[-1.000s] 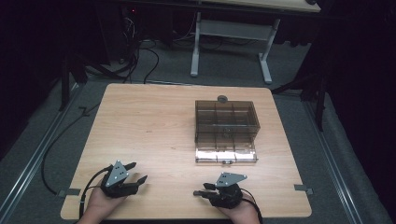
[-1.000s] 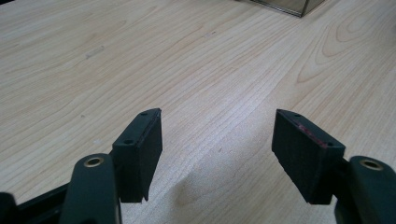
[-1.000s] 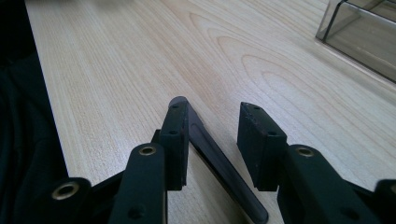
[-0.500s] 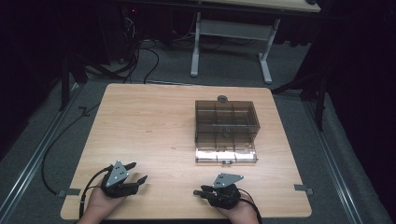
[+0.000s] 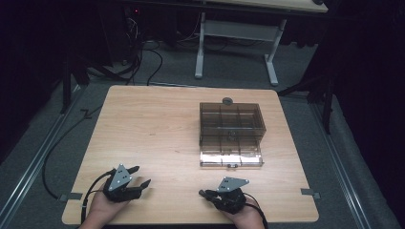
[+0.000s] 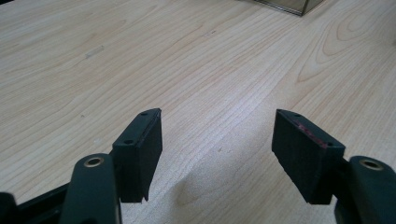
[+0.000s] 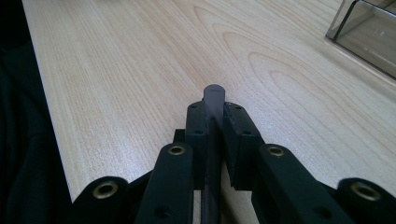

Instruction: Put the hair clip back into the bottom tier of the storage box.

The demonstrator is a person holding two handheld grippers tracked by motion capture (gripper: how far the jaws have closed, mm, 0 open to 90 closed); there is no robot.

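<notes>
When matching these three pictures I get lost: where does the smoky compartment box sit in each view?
High view: the box lies right of centre, on the far half of the table.
Left gripper view: one corner of the box shows at the top edge, right of the middle.
Right gripper view: the box is in the top right corner.
Shared landmark: the pale wood table on which it rests.
</notes>
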